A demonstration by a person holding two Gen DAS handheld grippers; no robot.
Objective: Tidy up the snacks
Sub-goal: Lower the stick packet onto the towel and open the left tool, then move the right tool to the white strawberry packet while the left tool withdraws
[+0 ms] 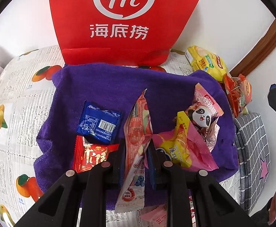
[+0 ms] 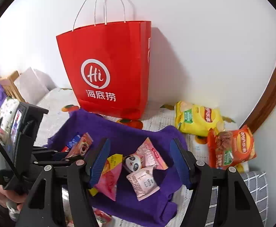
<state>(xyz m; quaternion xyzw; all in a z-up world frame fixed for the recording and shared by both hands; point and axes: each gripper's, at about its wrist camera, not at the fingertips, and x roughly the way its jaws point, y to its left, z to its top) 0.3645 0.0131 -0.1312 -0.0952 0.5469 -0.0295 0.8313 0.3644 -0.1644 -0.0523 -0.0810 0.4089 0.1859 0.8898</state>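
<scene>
Left gripper [image 1: 138,149] is pinched on a long pink fruit-print snack sachet [image 1: 136,143], holding it upright over the purple towel [image 1: 103,83] spread on the fruit-patterned bed cover [image 1: 14,98]. Right gripper [image 2: 139,162] hovers with its blue pads spread (nothing between them) above a small pale pink wrapped snack [image 2: 143,182] and a panda-face pink packet [image 2: 147,157] lying on the towel. A blue foil packet [image 1: 98,124] lies left of the sachet. Behind the towel stands a red paper carrier bag [image 2: 107,70] against the wall; yellow [image 2: 196,120] and orange [image 2: 230,149] crisp bags lie beside it.
</scene>
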